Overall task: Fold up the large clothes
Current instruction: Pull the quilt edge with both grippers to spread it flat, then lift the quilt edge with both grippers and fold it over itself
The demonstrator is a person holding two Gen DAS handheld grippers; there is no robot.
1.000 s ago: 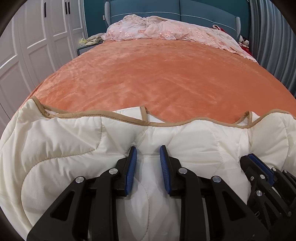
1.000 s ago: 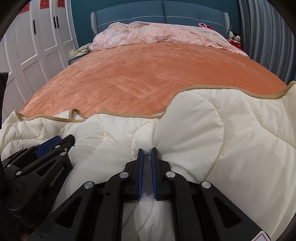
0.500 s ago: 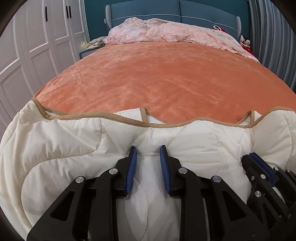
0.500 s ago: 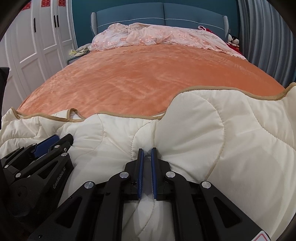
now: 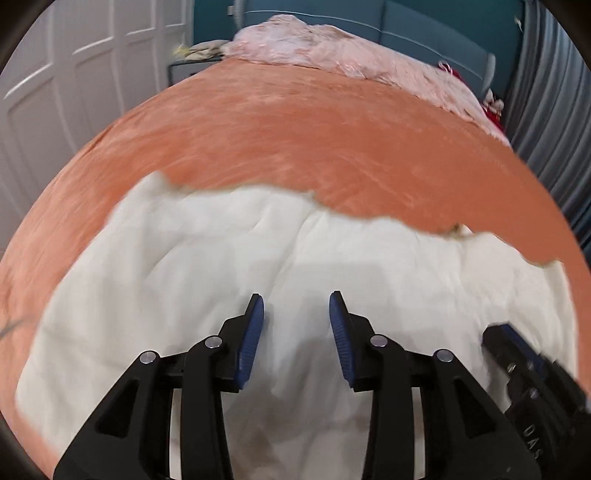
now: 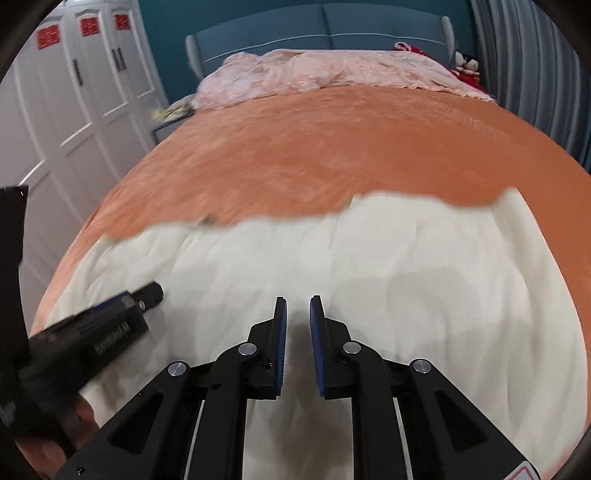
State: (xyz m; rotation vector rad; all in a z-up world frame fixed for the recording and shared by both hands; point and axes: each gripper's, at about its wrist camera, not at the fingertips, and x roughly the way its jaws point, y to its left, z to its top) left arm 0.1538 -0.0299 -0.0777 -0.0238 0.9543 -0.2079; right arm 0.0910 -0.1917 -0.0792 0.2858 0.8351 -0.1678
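Ahead of both grippers stretches the bed, its orange plush blanket running out to a blue headboard, with white wardrobe doors off to the left and a grey curtain to the right. Directly below and just in front of the fingers lies the cream quilted garment, spread across the near end of the blanket, its far edge ragged with motion blur so the trim cannot be made out. It looks laid flat for a fold, which would explain why neither tool holds cloth. The left gripper hangs above the fabric with its blue pads wide apart and nothing between them. The right gripper sits close beside it, jaws parted by a narrower gap, also empty. A crumpled pink lace cover lies far forward by the headboard, well apart from the garment, and small red items sit at its right end. Nothing blocks the cloth itself; my guess is the only crowding comes from the two grippers working so near each other.
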